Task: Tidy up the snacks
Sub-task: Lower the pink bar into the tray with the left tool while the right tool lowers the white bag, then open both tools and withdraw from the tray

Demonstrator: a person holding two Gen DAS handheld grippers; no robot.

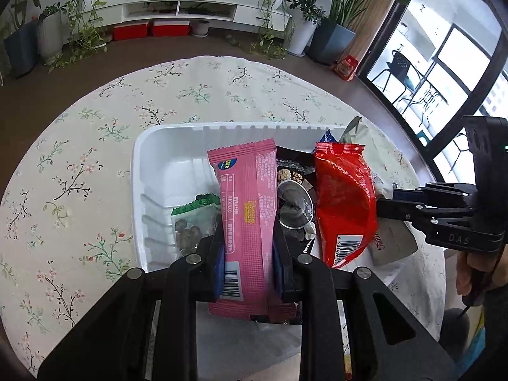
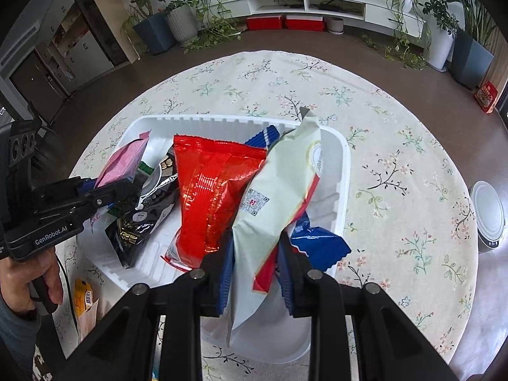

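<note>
A white plastic tray [image 1: 165, 158] [image 2: 339, 171] sits on the floral tablecloth and holds several snack packets. My left gripper [image 1: 246, 247] is shut on a pink wafer packet [image 1: 244, 197] and holds it over the tray; it also shows in the right wrist view [image 2: 123, 162]. My right gripper [image 2: 255, 263] is shut on a pale green and white bag [image 2: 279, 197] above the tray's right side. A red bag [image 1: 343, 200] [image 2: 212, 197], a black packet [image 2: 139, 228], a green-topped clear packet [image 1: 193, 222] and a blue packet [image 2: 317, 241] lie in the tray.
The round table [image 2: 397, 158] carries a white lidded container [image 2: 487, 216] at its right edge and a yellow packet [image 2: 84, 298] at the near left. Potted plants, red boxes and a low white cabinet stand along the far wall.
</note>
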